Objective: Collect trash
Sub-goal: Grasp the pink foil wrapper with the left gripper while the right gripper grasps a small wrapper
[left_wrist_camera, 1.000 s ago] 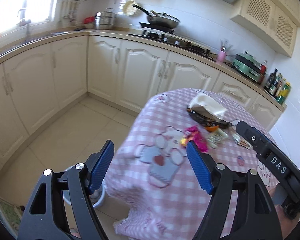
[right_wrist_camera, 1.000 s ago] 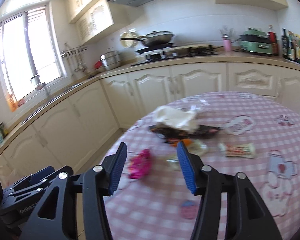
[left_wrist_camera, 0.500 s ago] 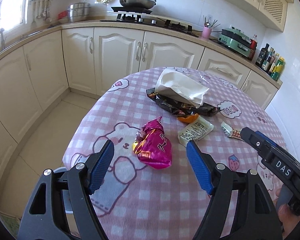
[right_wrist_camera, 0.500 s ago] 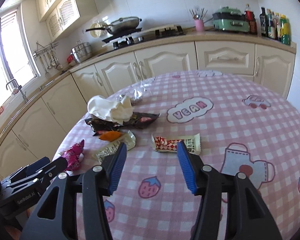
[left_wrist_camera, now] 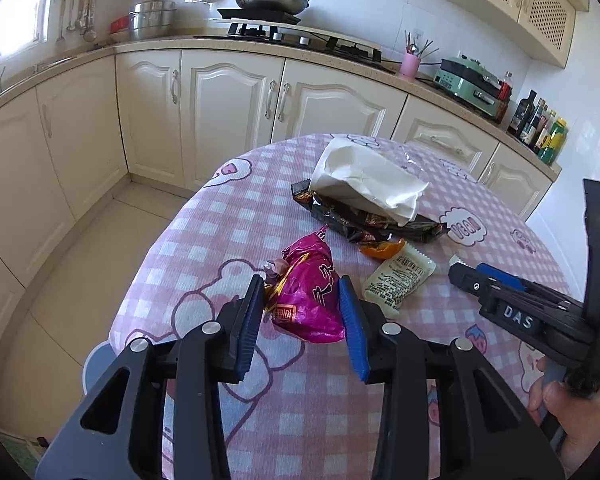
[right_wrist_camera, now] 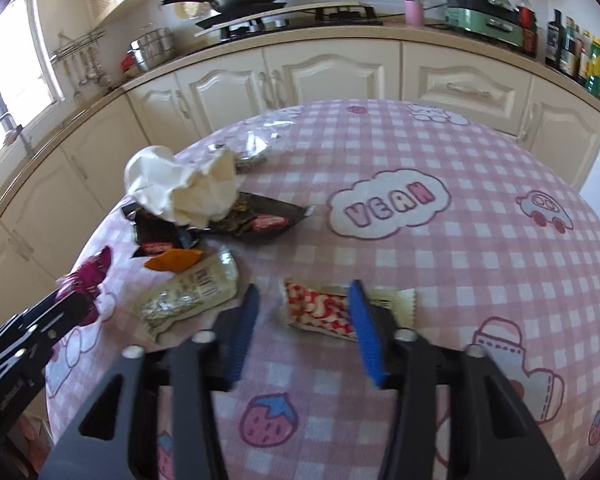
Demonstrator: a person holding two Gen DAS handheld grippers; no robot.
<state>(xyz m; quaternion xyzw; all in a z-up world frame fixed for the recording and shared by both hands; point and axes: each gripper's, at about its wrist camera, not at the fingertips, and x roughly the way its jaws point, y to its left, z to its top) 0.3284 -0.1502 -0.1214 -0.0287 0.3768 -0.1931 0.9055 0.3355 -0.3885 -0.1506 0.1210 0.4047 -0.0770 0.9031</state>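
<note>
A crumpled magenta snack bag lies on the pink checked tablecloth. My left gripper is open with its blue pads on either side of the bag. A red-and-white candy wrapper lies between the open fingers of my right gripper, which hovers over it. A pale green wrapper, an orange scrap, a black snack bag and a crumpled white paper lie farther back. The right gripper also shows in the left wrist view.
A clear plastic scrap lies at the table's far edge. A pale bin rim shows on the floor below the table's left side. Cream cabinets and a counter with stove and bottles run behind.
Both grippers moved forward and down over the table. The left one now straddles the magenta bag; the right one now straddles the red-and-white wrapper. Both stay open.
</note>
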